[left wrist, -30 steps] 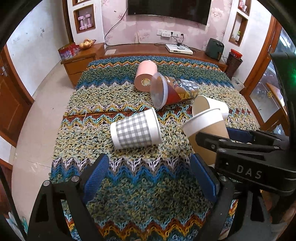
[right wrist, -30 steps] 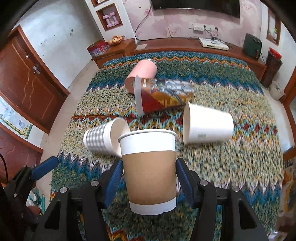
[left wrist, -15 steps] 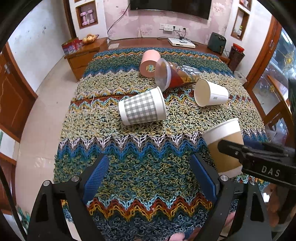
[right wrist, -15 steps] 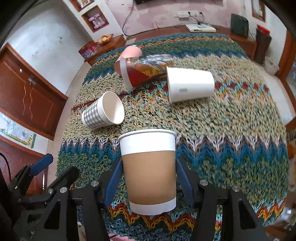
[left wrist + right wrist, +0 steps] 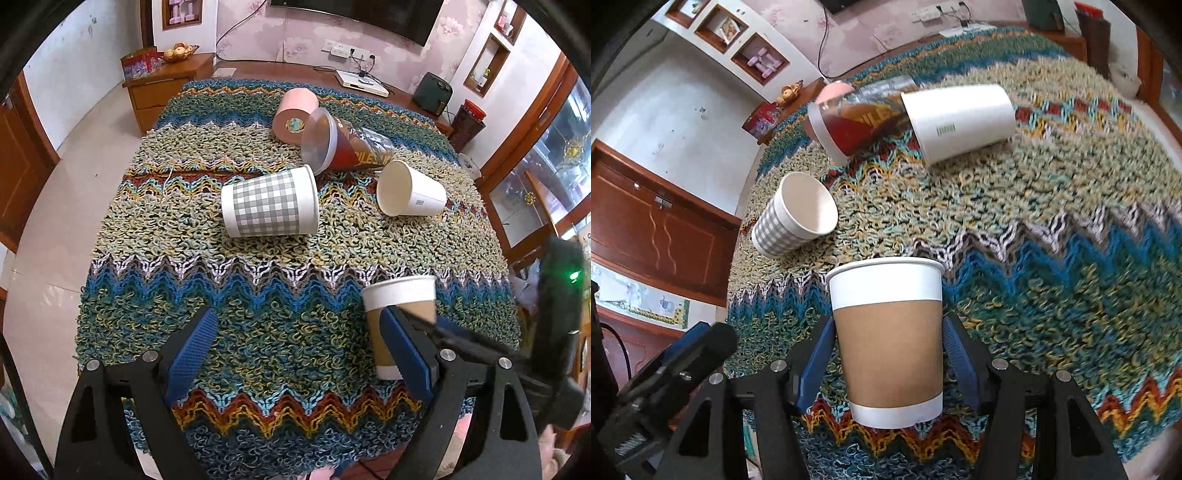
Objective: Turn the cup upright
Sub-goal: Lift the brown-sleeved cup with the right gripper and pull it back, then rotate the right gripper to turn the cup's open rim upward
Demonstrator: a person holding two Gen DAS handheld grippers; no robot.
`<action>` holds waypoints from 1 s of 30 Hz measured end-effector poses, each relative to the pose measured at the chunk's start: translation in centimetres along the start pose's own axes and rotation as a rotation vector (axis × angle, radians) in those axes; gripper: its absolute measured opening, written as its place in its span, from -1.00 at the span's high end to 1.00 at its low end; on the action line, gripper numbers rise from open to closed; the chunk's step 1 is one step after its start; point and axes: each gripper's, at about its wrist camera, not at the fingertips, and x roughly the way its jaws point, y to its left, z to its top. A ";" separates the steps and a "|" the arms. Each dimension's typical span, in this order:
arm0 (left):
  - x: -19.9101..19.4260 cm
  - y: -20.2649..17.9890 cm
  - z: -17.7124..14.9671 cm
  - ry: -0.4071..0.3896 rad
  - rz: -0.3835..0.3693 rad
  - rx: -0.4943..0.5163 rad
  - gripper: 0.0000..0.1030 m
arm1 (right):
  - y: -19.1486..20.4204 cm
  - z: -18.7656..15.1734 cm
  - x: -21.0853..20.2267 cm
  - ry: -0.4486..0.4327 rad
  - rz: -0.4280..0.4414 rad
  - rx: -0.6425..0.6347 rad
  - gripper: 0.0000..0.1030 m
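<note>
brown-sleeved cup in right gripper

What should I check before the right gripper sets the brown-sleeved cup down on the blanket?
1. Grip: right gripper has a pad on each side of the brown-sleeved cup: ok.
2. Orientation: the cup's mouth faces up, only slightly tilted: ok.
3. Base contact with the knitted blanket: cannot tell.
4. Landing spot: no other cup lies near it; the checkered cup and white cup lie farther back: ok.
5. Left gripper is open and holds nothing, though its right finger sits close by the cup: ok.
6. Flat footing on the loopy knit: cannot tell.
</note>
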 end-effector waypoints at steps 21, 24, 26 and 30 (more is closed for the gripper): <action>0.5 -3.3 1.1 0.035 -0.085 0.044 -0.77 | -1.3 -1.8 -2.3 0.004 -0.017 -0.077 -0.34; 0.8 -4.0 1.0 0.056 -0.094 0.051 -0.77 | -1.7 -2.2 -3.0 0.003 -0.027 -0.085 -0.34; 1.2 -4.4 1.0 0.077 -0.099 0.049 -0.77 | -1.8 -2.6 -3.6 -0.007 -0.040 -0.101 -0.34; 2.2 -5.4 0.7 0.122 -0.104 0.055 -0.77 | -2.1 -3.6 -4.7 -0.031 -0.088 -0.144 -0.34</action>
